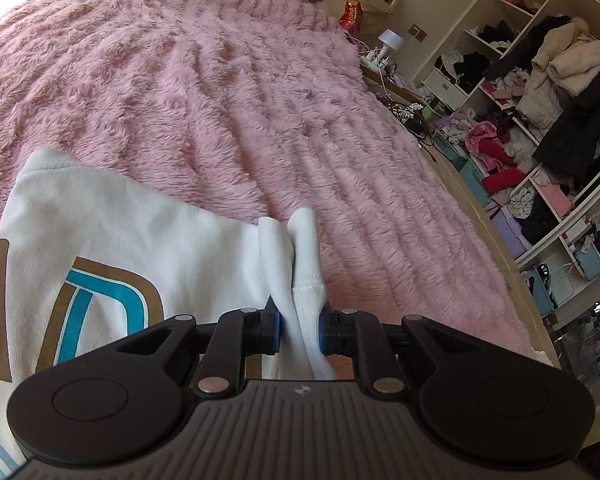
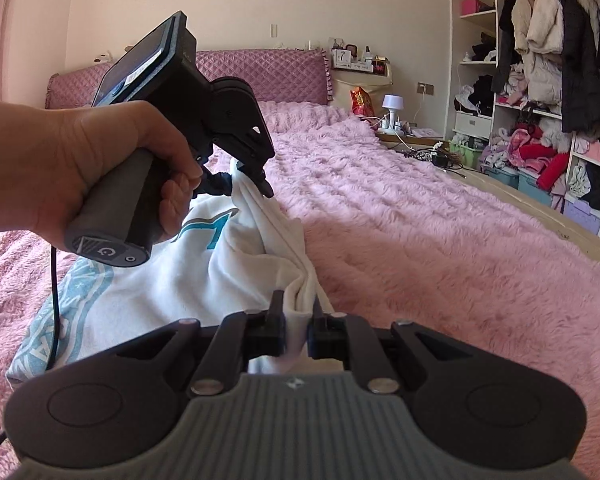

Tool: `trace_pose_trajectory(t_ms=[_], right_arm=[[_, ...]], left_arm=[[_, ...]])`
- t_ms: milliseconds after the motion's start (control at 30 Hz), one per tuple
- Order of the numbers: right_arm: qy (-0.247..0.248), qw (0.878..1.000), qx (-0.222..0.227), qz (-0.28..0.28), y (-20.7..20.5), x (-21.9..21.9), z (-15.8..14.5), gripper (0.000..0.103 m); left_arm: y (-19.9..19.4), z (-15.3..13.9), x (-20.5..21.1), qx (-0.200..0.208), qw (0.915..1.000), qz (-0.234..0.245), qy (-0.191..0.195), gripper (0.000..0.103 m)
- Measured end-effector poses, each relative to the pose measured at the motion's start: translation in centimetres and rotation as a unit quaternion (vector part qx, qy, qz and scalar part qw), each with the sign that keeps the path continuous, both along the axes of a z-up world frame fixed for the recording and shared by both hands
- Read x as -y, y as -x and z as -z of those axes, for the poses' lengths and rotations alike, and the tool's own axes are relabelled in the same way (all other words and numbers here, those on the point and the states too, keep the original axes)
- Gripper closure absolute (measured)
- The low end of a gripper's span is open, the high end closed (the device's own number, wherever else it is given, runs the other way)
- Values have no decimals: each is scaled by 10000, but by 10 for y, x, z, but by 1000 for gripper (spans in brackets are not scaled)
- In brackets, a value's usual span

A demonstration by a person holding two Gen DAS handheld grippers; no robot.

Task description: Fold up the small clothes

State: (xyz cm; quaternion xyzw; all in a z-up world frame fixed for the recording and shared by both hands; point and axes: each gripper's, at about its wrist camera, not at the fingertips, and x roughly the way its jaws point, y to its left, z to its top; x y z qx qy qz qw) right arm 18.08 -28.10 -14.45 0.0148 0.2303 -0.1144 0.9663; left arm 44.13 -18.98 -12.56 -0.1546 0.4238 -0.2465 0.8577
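Pinching a bunched edge of the white cotton sweatshirt with teal and tan printed lettering (image 1: 112,248), the left gripper (image 1: 299,330) has its blue-padded jaws pressed onto a thick gather of fabric, with a ribbed cuff-like fold standing up just beyond the tips. The right gripper (image 2: 298,326) is likewise clamped on a gather of the same garment, its 2 black jaws closed around white cloth.

In the right wrist view, the left gripper (image 2: 248,184) appears farther up the bed, held in the person's left hand (image 2: 80,168), and a taut ridge of fabric runs from it down to the right gripper's jaws. So the 2 grips sit along 1 edge of the sweatshirt, and that held edge is the long axis the coming move depends on. It runs roughly along the length of the fluffy pink plush blanket (image 2: 440,248) toward the quilted mauve headboard (image 2: 268,74).

The body of the garment lies to the left of this edge, spread on the blanket with its teal patterned band (image 2: 76,300) nearest the camera. Bare blanket lies to the right. By my judgement, a fold would carry the held edge leftward over the printed front, both grippers travelling together to keep the edge straight. The cluttered white open wardrobe (image 2: 540,92) stands well apart.
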Motion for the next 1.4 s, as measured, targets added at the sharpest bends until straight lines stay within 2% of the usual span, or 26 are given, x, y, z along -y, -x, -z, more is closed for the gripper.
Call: trace_pose_trajectory(t_ms=[267,367,433,500,567,633,700,767,833,933,1033,1133,1233,1300,1400], right_arm=[[-232,9995,183,148,4,15,7,99],[-386,9990,36,236,-3,22,13,99],[-475,9986,-74,241,-8,28,20,98],[-494,9985,-168,166,-13,33,28,98],[-652,9976,-127,173,-12,39,33,90],[-684,9975,-182,83,-11,45,37,87],[-563,9978,-135,328,-5,49,35,64],[-665,9966,-71,488,2,58,31,62],[-845,9949,-42,557,10,64,25,63],[-1015,9938,52,461,21,69,17,63],[-1219,9923,136,194,30,72,13,63],[-1027,9944,224,-44,35,66,7,63],[-937,9912,516,-775,43,49,-2,62],[-827,9882,570,-1160,43,34,-5,50],[-741,9851,498,-1473,38,18,-3,50]], left_arm=[[12,-9,18,391,9988,176,-249,86],[8,-1,35,365,9967,265,-678,85],[11,7,44,571,9927,327,-1009,84],[15,12,49,735,9897,388,-1164,81],[19,10,48,815,9908,346,-1020,67],[23,-2,45,963,9911,241,-888,62],[26,-19,40,1158,9896,227,-827,61],[31,-38,31,1305,9879,290,-792,60],[44,-53,12,1421,9874,358,-599,58],[79,-64,-26,1491,9873,378,-387,55],[121,-59,-68,1506,9867,374,-489,51],[161,-44,-101,1370,9881,312,-631,51],[192,-26,-128,1168,9919,103,-479,51],[199,-15,-138,951,9951,-72,-264,51],[198,4,-153,605,9977,-269,169,51]])
